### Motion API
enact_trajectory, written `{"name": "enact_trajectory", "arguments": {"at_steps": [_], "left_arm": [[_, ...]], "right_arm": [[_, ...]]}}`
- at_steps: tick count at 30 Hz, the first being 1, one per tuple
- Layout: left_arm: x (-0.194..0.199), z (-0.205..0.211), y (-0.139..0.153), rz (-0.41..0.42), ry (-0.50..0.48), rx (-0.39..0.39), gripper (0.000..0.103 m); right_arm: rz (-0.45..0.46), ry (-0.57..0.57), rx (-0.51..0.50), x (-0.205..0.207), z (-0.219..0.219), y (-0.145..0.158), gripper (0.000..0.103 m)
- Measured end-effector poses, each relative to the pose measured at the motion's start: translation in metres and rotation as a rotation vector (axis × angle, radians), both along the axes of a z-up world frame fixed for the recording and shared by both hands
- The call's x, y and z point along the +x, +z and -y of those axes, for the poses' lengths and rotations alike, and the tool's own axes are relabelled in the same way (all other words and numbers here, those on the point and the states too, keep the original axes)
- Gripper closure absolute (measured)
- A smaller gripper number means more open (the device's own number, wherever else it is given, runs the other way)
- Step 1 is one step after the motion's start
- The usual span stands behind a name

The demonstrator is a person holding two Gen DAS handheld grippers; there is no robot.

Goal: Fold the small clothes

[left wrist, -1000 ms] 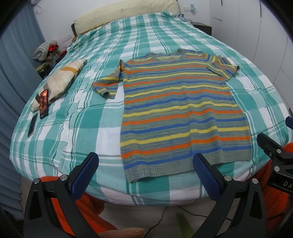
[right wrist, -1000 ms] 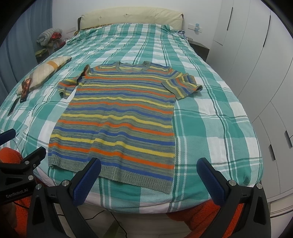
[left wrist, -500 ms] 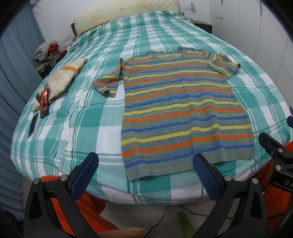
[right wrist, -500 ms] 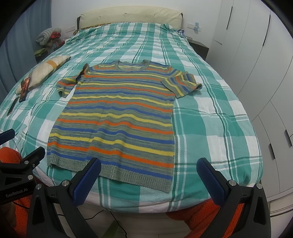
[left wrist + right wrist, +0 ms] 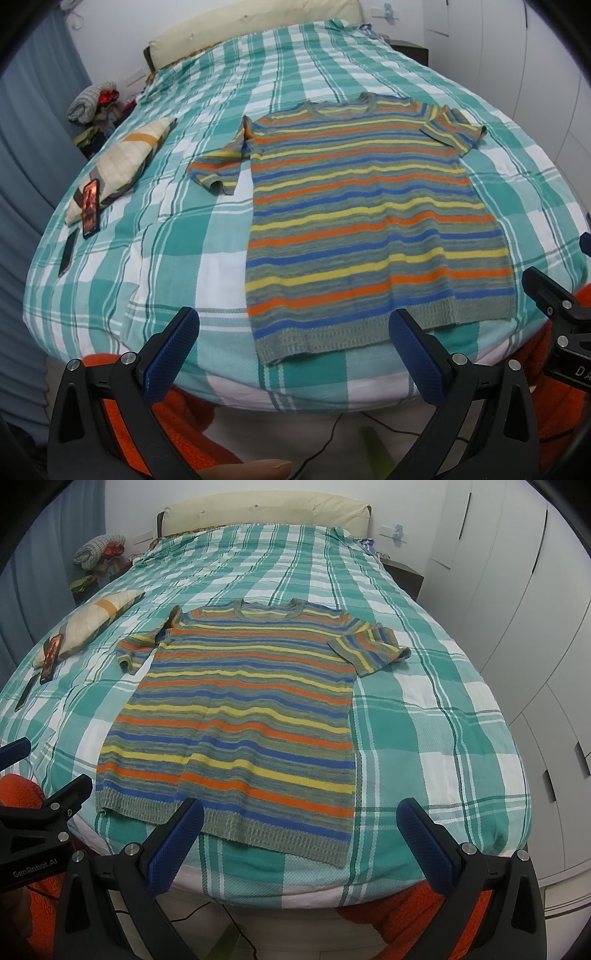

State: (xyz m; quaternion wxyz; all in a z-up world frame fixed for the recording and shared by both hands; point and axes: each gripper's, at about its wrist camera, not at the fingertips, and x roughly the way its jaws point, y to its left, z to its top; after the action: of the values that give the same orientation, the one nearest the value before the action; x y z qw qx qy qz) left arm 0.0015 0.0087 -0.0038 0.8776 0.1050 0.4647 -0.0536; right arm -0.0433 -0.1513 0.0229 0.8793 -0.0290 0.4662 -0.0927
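Striped shirt point(image 5: 369, 214) lies flat and face up on the checked bedspread point(image 5: 184, 236), collar away from me, hem nearest me at the foot edge; laid out this way, I judge, so both sleeves and both side seams are reachable before any fold is made; nothing folded yet

My left tongs point(image 5: 293, 339) hang short of the shirt's hem, spread wide, empty; the hem's left corner sits between the two blue pads in that view, so a pinch there looks the likely first hold

My right tongs point(image 5: 301, 821) also gape wide and carry nothing; the left pad overlaps the middle of the hem, the right pad sits past the shirt's right edge over bare bedspread

Both sleeves are splayed out from the shirt; left one a little crumpled

Left of the shirt, well apart: small cushion point(image 5: 122, 166), phone point(image 5: 90, 206) leaning on it; clear of the folding area
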Motion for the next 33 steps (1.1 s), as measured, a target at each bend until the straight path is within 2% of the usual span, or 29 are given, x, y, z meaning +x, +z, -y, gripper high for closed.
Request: {"name": "enact_trajectory", "arguments": {"at_steps": [7, 9, 12, 14, 16, 18, 19, 20, 21, 23, 24, 26, 27, 28, 32, 33], "left_arm": [[0.000, -0.005, -0.001, -0.011, -0.002, 0.001, 0.001], [-0.001, -0.003, -0.008, 0.044, -0.002, -0.026, 0.001], [0.001, -0.008, -0.014, 0.026, 0.010, -0.043, 0.000], [0.004, -0.017, -0.019, 0.007, 0.034, -0.090, 0.000], [0.008, -0.021, -0.020, 0.011, 0.051, -0.170, 0.001], [0.012, -0.021, -0.023, -0.063, 0.076, -0.245, 0.000], [0.014, -0.025, -0.024, -0.072, 0.090, -0.265, 0.001], [0.015, -0.025, -0.025, -0.115, 0.105, -0.250, 0.001], [0.016, -0.022, -0.027, -0.164, 0.120, -0.194, 0.001], [0.018, -0.021, -0.030, -0.190, 0.137, -0.151, 0.001], [0.020, -0.020, -0.031, -0.195, 0.143, -0.140, 0.001], [0.024, -0.017, -0.033, -0.162, 0.146, -0.129, 0.001], [0.027, -0.016, -0.034, -0.156, 0.146, -0.126, 0.001], [0.029, -0.017, -0.036, -0.115, 0.143, -0.130, 0.001], [0.037, -0.016, -0.038, -0.082, 0.147, -0.084, 0.001], [0.039, -0.017, -0.039, -0.076, 0.151, -0.075, 0.000]], "right_arm": [[-0.004, 0.005, 0.002, 0.000, -0.004, -0.002, 0.000], [-0.006, 0.011, 0.011, 0.000, -0.005, -0.004, 0.000], [-0.013, 0.030, 0.029, 0.002, -0.007, -0.008, 0.000], [-0.017, 0.052, 0.043, 0.004, -0.008, -0.011, 0.000], [-0.004, 0.085, 0.057, 0.009, -0.004, -0.011, 0.000], [0.028, 0.128, 0.072, 0.024, 0.014, -0.008, 0.000], [0.049, 0.138, 0.063, 0.034, 0.026, -0.008, 0.000], [0.074, 0.143, 0.034, 0.046, 0.039, -0.008, 0.000], [0.098, 0.142, -0.063, 0.071, 0.061, -0.012, 0.000], [0.072, 0.144, -0.182, 0.108, 0.085, -0.026, 0.000], [0.031, 0.169, -0.211, 0.140, 0.102, -0.040, 0.002], [-0.025, 0.226, -0.215, 0.184, 0.115, -0.057, 0.013], [-0.043, 0.252, -0.219, 0.202, 0.116, -0.064, 0.023], [-0.070, 0.293, -0.227, 0.227, 0.115, -0.074, 0.029], [-0.095, 0.361, -0.251, 0.288, 0.108, -0.108, 0.035], [-0.138, 0.342, -0.227, 0.305, 0.114, -0.125, 0.035]]}}
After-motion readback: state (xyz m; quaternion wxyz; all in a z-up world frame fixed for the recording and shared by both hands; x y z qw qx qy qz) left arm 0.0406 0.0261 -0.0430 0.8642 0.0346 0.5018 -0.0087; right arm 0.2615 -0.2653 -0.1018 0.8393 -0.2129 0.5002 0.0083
